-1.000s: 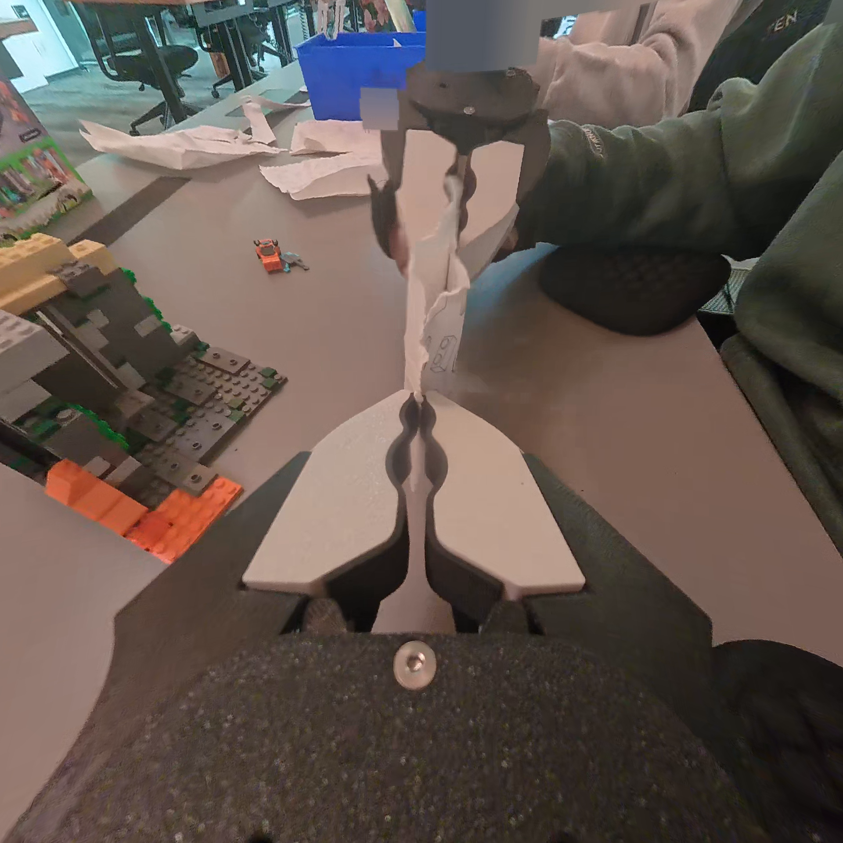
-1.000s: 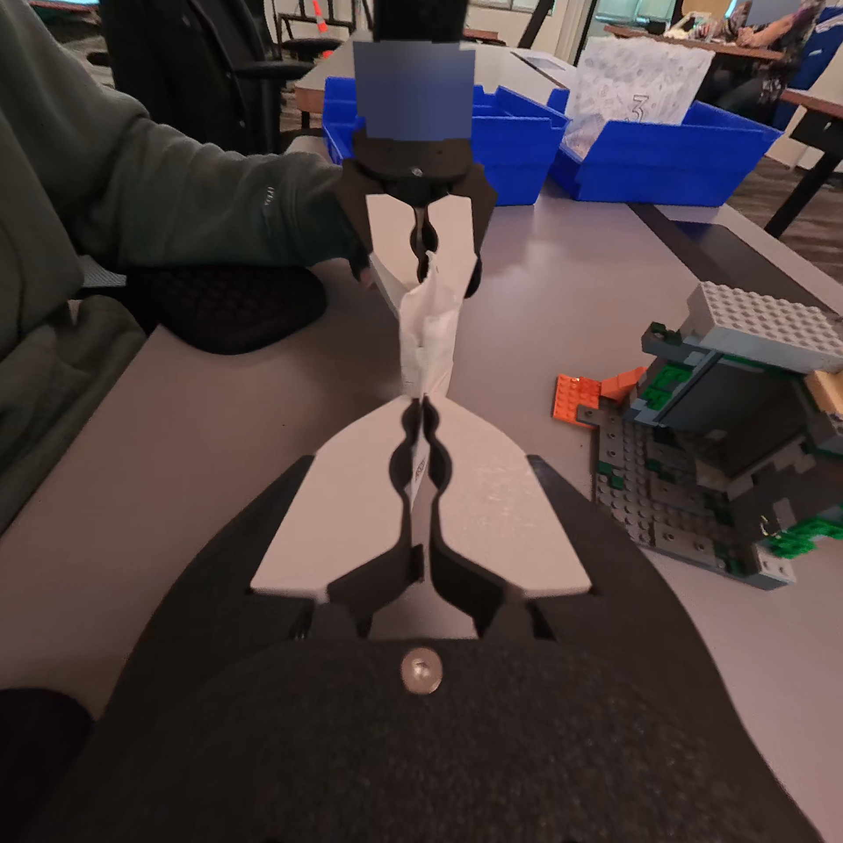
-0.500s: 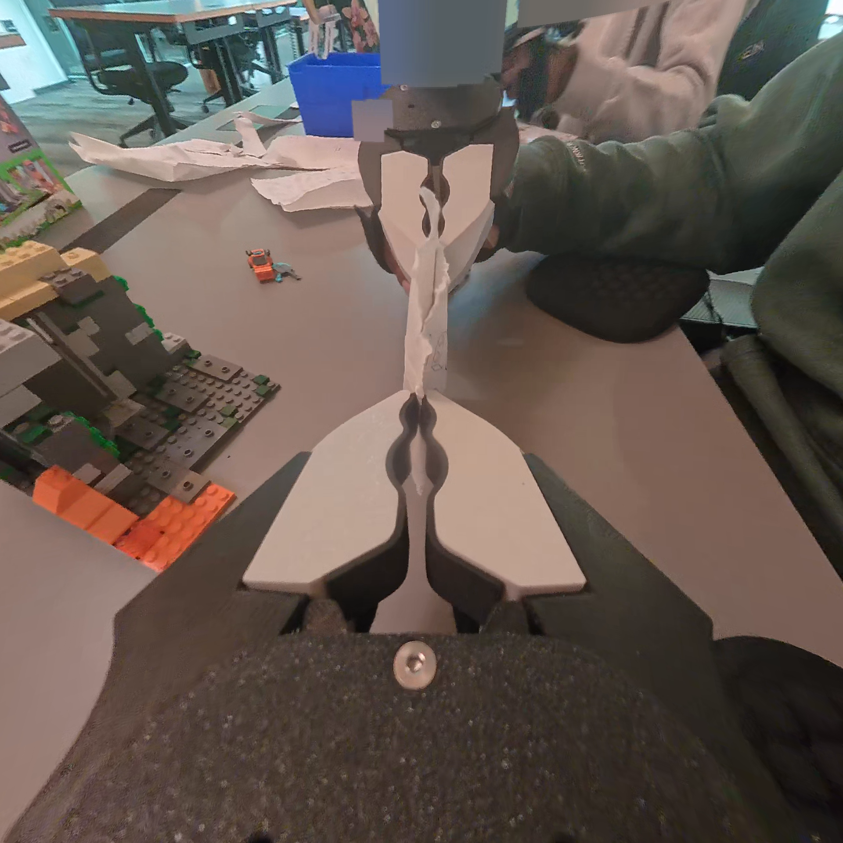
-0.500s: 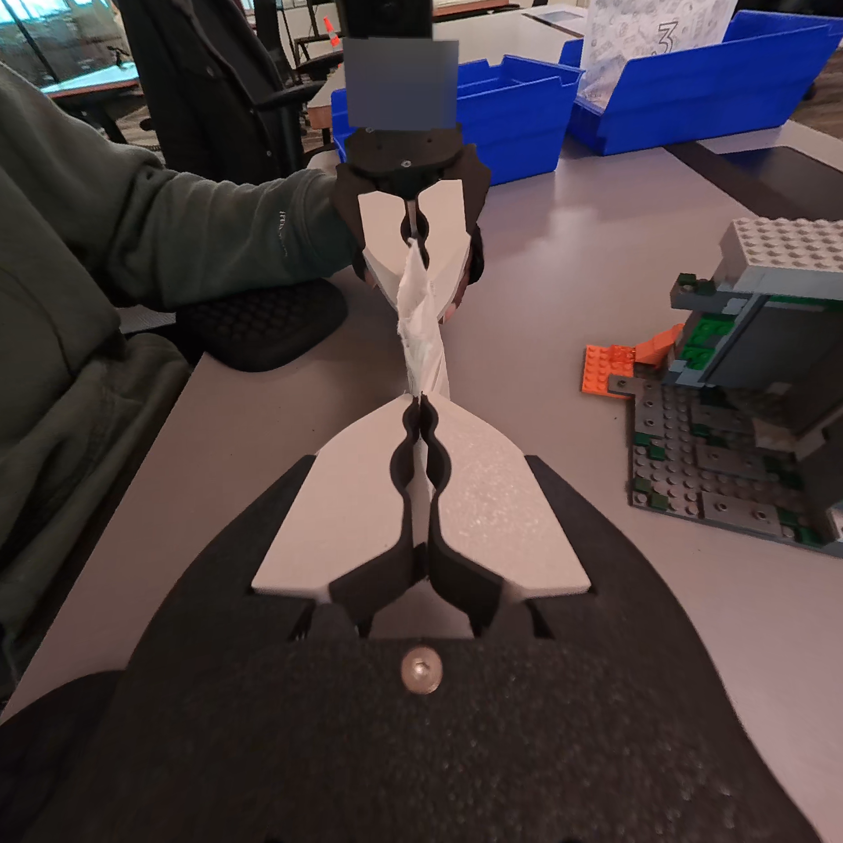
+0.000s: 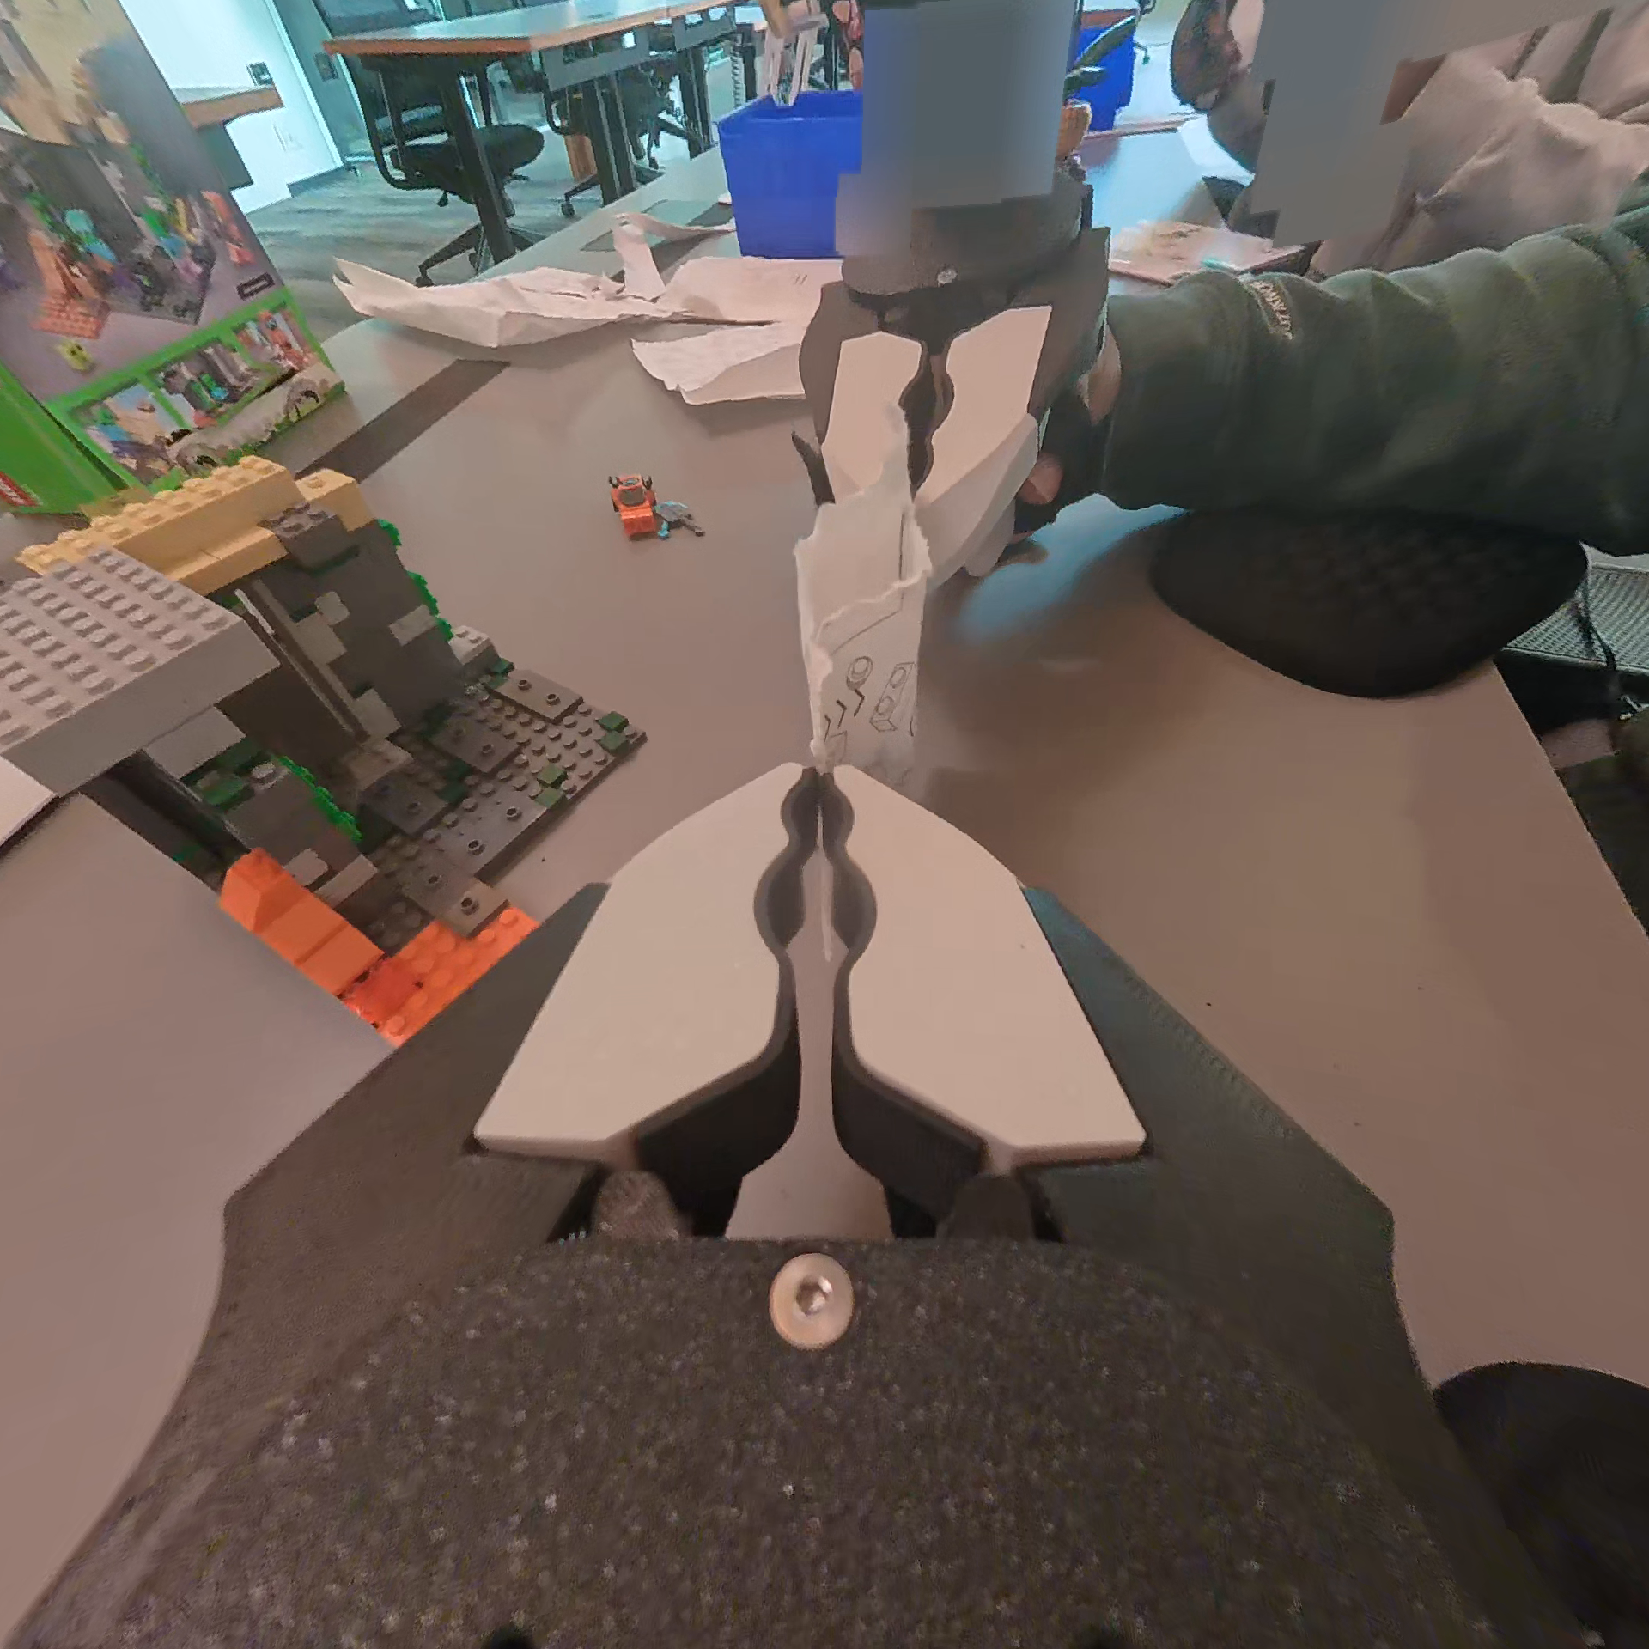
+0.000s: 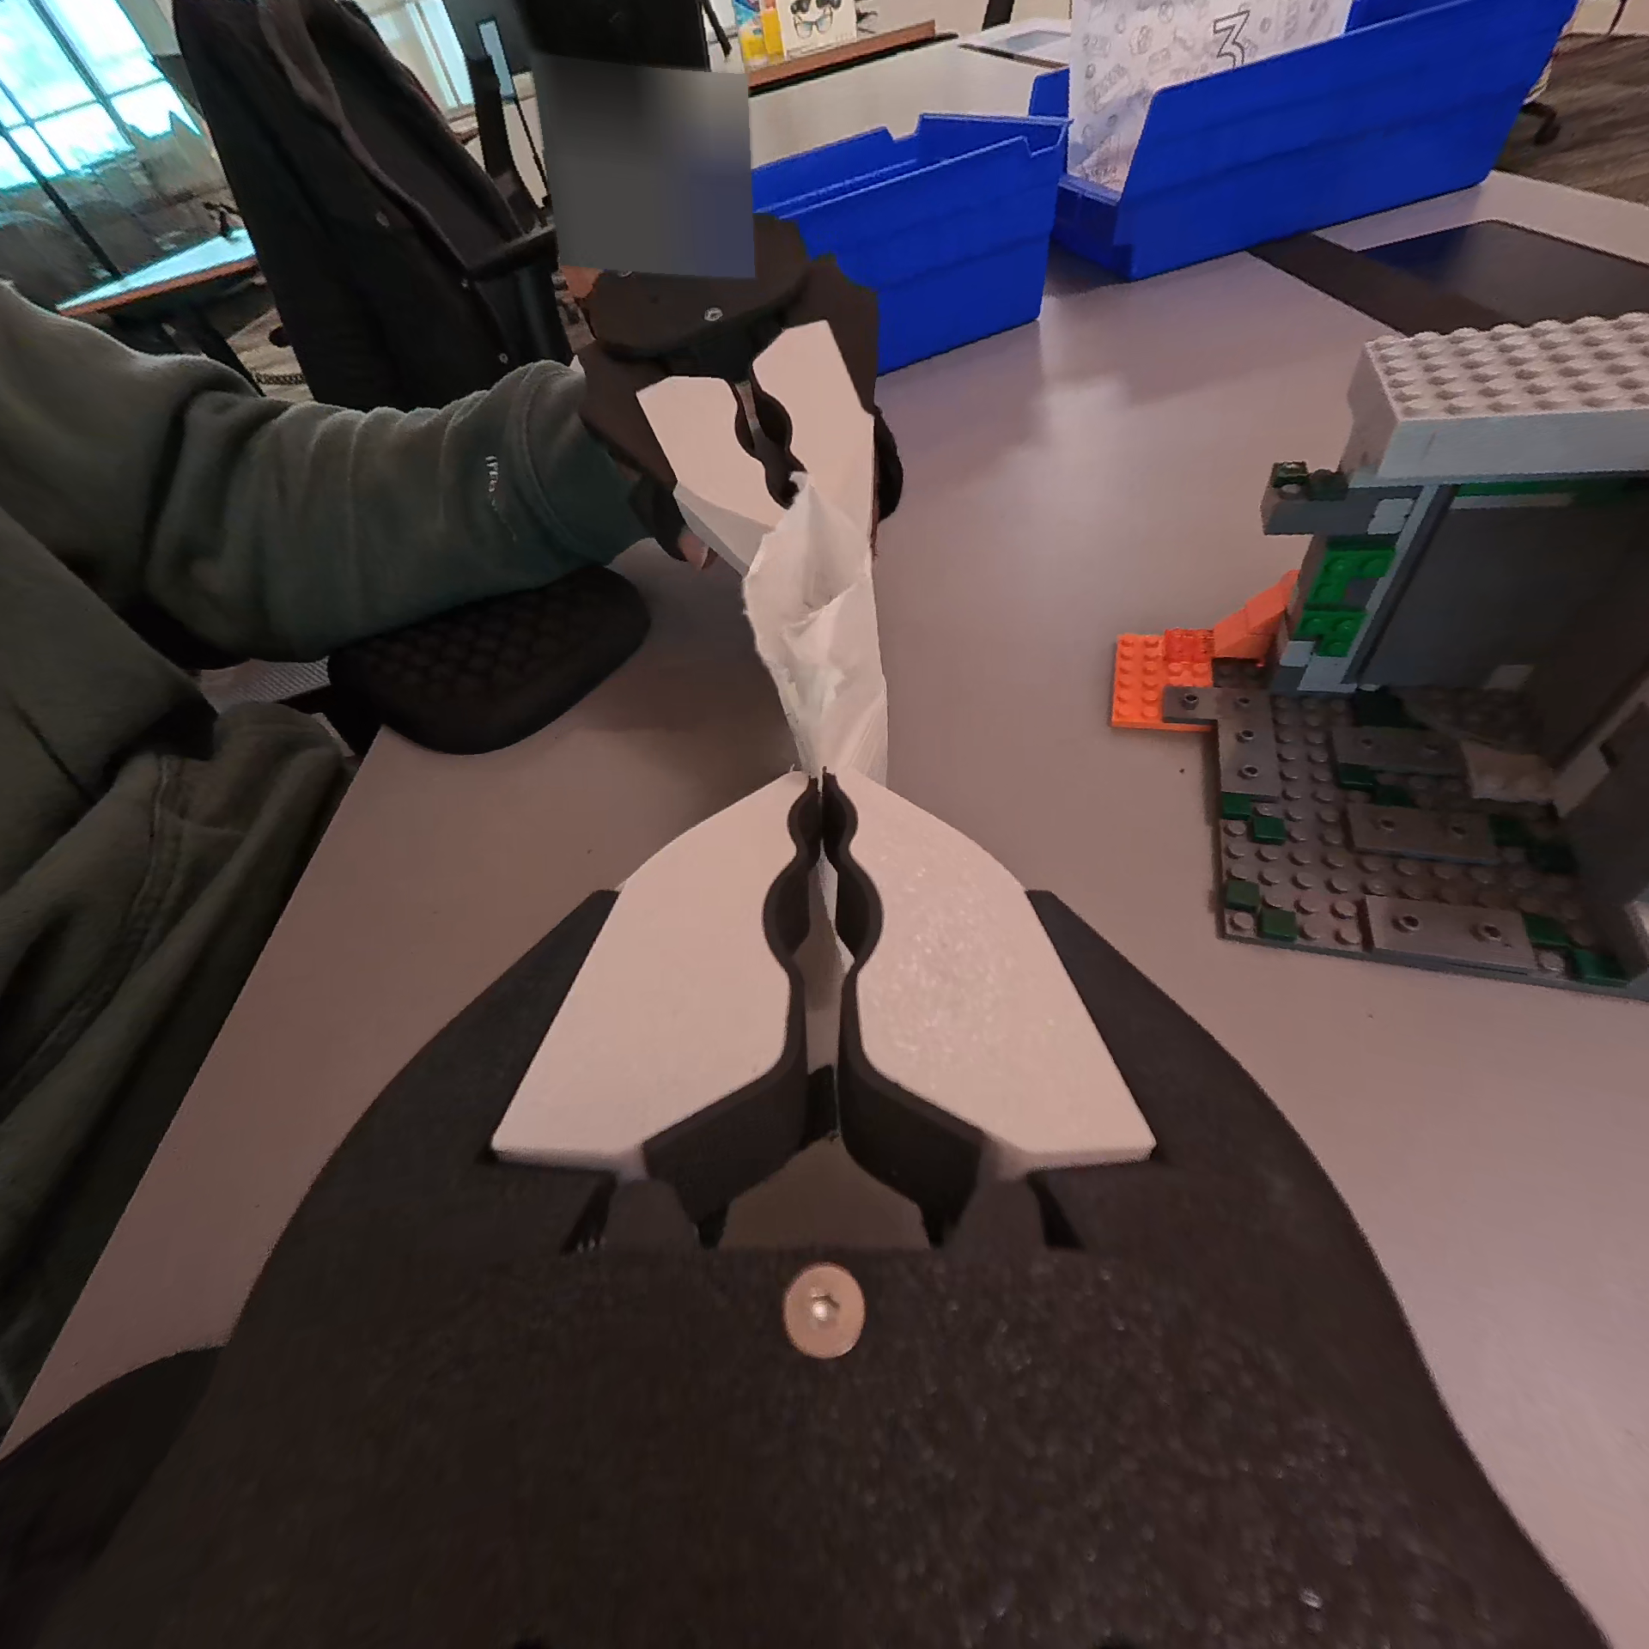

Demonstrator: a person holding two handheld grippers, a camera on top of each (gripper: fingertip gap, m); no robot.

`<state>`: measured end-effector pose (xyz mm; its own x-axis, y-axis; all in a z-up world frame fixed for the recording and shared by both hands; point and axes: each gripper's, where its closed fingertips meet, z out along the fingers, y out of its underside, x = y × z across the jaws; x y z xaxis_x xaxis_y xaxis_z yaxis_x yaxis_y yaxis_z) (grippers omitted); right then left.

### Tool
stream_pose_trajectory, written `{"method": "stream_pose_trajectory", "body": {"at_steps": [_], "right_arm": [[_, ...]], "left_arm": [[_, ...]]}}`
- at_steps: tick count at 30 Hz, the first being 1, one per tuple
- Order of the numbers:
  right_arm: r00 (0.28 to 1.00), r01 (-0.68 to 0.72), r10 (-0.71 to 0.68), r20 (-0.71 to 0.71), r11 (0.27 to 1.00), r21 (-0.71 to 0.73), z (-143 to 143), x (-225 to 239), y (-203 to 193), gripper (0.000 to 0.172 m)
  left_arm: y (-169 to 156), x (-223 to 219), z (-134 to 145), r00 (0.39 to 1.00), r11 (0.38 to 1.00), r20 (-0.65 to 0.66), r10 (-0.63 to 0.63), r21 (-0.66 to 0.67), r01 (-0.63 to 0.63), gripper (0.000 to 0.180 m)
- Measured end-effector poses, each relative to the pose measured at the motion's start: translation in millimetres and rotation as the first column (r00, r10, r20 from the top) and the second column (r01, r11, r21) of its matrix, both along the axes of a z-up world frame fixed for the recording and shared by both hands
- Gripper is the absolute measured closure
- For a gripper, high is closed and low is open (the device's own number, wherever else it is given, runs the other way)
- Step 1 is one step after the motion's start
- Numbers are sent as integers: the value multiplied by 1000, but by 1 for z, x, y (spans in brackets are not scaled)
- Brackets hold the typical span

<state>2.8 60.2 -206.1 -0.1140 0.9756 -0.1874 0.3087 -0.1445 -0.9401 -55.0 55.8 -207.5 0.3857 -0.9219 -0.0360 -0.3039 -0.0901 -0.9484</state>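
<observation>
Both grippers clamped one torn paper bag

Left gripper (image 5: 819,778) and right gripper (image 6: 819,781) had pulled farther apart; bag (image 5: 861,625) hung stretched between them above the table (image 5: 1160,892), brick model (image 5: 268,732) left.

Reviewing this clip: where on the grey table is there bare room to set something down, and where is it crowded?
Bare grey table runs from the paper strip to the black armrest pad; a smaller patch lies between the brick model and the small orange toy. Crowded: the model's side, the torn paper sheets and the blue bins behind.
</observation>
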Motion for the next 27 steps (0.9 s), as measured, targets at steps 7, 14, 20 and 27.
{"method": "stream_pose_trajectory", "body": {"at_steps": [7, 14, 20, 27], "right_arm": [[999, 42, -43, 31, 998, 38, -11, -3, 7, 171], [998, 43, -47, 36, 993, 111, -12, -8, 4, 169], [999, 26, -26, 36, 1000, -8, -4, 1, 7, 172], [998, 54, -52, 31, 996, -66, 0, 7, 12, 172]], "left_arm": [[0, -2, -2, 1000, 999, 3, 3, -49, -3, 180], [1, -1, -9, 1000, 994, -4, -2, -106, 1, 180], [-1, 4, -3, 999, 994, 36, -17, -110, 21, 180], [6, 5, 1, 998, 999, 61, 32, -36, -30, 174]]}}
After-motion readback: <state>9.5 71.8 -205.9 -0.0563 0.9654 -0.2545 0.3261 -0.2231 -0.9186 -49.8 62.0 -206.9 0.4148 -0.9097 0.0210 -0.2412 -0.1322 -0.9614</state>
